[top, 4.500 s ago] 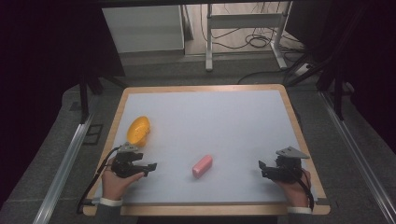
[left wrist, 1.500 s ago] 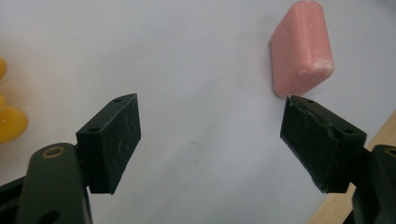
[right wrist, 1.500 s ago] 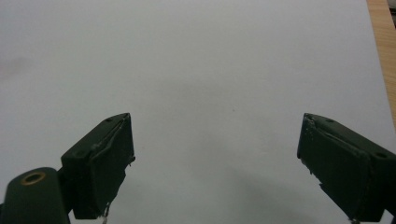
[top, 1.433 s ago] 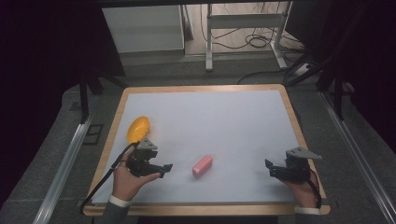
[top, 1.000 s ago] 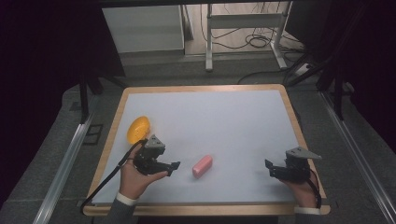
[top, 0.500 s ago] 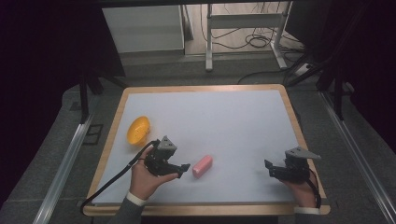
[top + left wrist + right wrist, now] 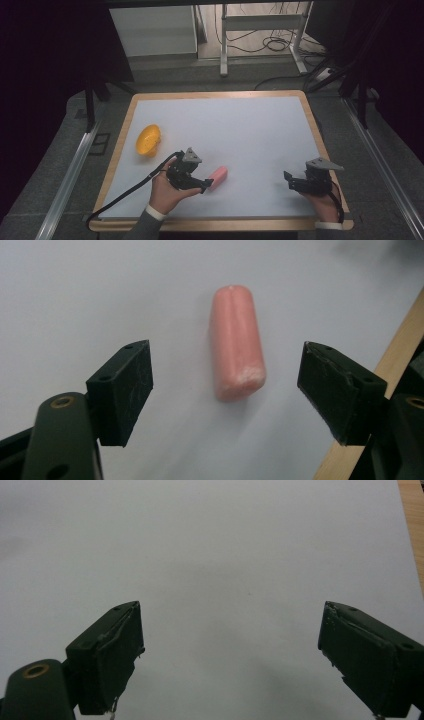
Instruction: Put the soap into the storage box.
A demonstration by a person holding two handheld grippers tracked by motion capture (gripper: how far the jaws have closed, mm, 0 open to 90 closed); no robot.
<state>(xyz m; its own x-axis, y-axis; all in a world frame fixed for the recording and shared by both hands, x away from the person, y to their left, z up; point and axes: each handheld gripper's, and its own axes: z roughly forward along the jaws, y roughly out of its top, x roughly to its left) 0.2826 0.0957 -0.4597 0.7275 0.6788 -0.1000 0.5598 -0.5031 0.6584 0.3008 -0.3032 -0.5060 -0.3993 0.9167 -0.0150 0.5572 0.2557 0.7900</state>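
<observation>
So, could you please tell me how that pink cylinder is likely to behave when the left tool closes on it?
The pink cylinder has rounded sides, so it may roll if nudged. Its smooth, sausage-like skin looks slightly soft and possibly slippery. The left tool stands open, one jaw either side.

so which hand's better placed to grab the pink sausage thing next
Left. The left gripper is open right at the pink cylinder, whose near end lies just ahead of the gap between its jaws. The right gripper is also open but sits well off to the side, facing bare table.
</observation>
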